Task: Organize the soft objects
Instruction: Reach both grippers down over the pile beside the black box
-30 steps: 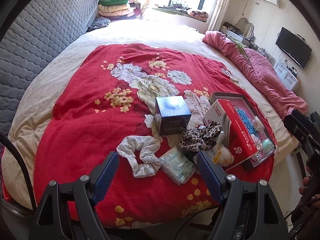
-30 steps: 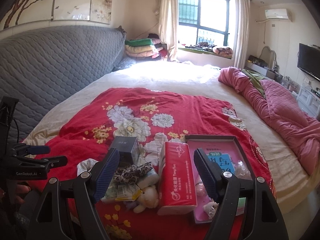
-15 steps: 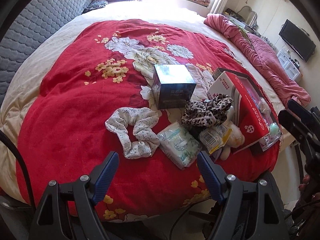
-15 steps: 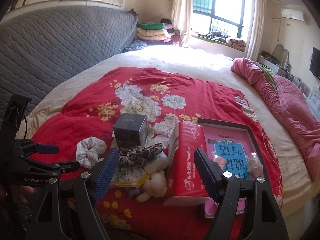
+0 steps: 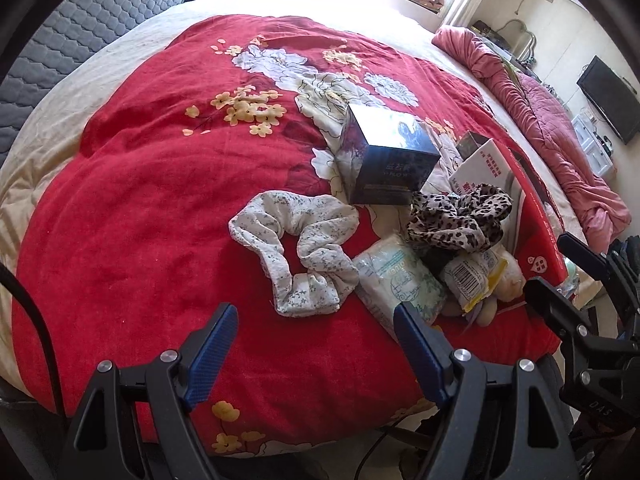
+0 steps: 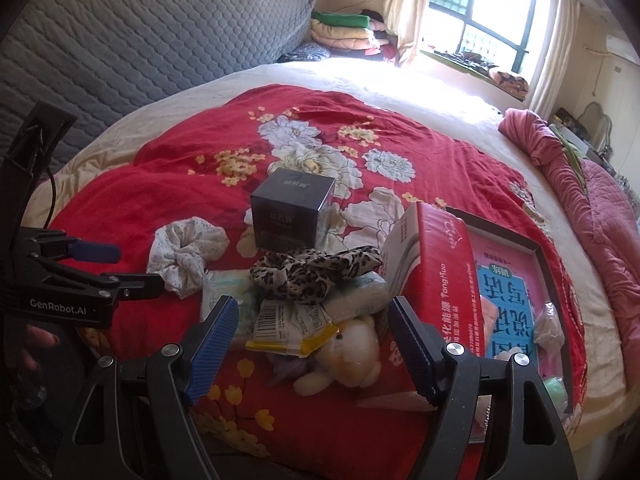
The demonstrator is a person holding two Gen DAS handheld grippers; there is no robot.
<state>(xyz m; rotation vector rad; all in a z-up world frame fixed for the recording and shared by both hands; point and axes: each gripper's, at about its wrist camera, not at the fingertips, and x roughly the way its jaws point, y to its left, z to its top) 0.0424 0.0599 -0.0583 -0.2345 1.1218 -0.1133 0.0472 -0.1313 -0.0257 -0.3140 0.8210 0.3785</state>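
Hovering over the heap on the red floral blanket [image 5: 132,208], both grippers gape, nothing between their pads — left gripper [image 5: 314,346] lined up before the white scrunchie [image 5: 298,246], right gripper [image 6: 312,340] above the plush toy [image 6: 344,360]. Soft things lie jumbled: leopard scrunchie [image 6: 312,270] draped over tissue packs [image 5: 396,276], beside the dark box [image 6: 294,210] — awaiting sorting, I'd say.

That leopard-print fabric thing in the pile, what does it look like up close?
The leopard-print scrunchie is a ruffled, crumpled loop of thin, soft-looking cloth, tan with dark spots. It lies on top of the pile, draped over the white soft packs, just in front of the dark box and against the red tissue pack. No tool touches it.
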